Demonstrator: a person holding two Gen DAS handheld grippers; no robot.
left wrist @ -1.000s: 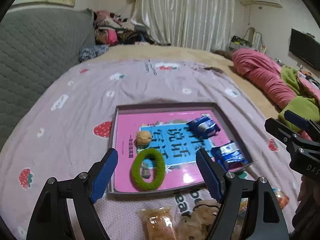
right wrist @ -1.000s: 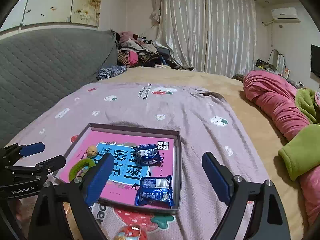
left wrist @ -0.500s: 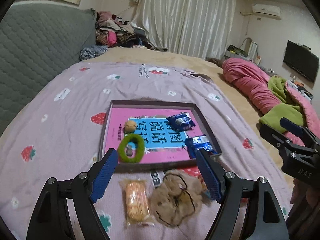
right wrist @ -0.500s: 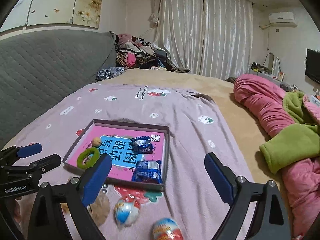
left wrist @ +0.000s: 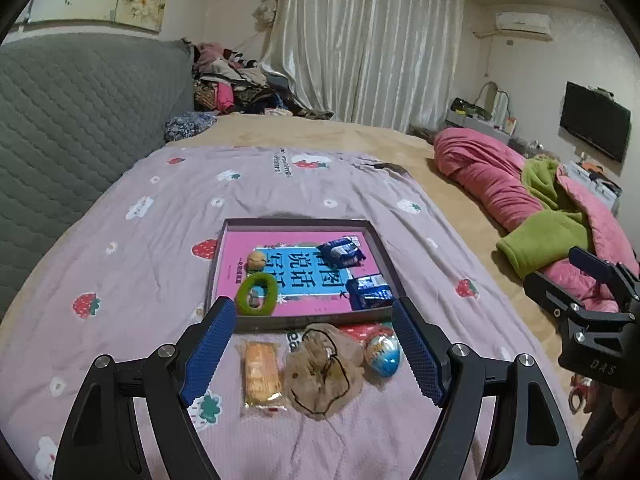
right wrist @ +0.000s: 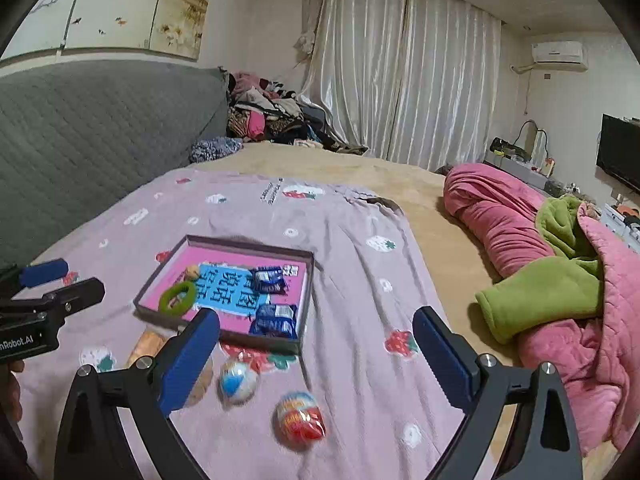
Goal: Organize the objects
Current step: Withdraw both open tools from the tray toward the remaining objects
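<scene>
A shallow grey box (left wrist: 304, 222) (right wrist: 306, 304) with a pink lining lies on the lilac bedspread. In it are a green hair ring (left wrist: 257, 294) (right wrist: 177, 298), a small walnut-like ball (left wrist: 256, 260) and two blue snack packets (left wrist: 341, 251) (left wrist: 370, 291). In front of the box lie an orange biscuit pack (left wrist: 261, 372), a brown hair net (left wrist: 323, 372), a blue-white egg (left wrist: 384, 352) (right wrist: 238, 382) and a red egg (right wrist: 299, 420). My left gripper (left wrist: 316, 354) hangs open above the biscuit pack and net, holding nothing. My right gripper (right wrist: 316, 356) is empty, its jaws opening, above the eggs.
A grey quilted headboard (left wrist: 80, 120) runs along the left. Pink and green blankets (right wrist: 560, 280) are heaped at the right of the bed. Clothes are piled at the far end (left wrist: 236, 88) before the curtains. A television (left wrist: 594, 120) hangs on the right wall.
Both grippers drew back and rose from the box, bringing the biscuit pack, hair net and eggs into view. The right jaws widened. Nothing was picked up.
</scene>
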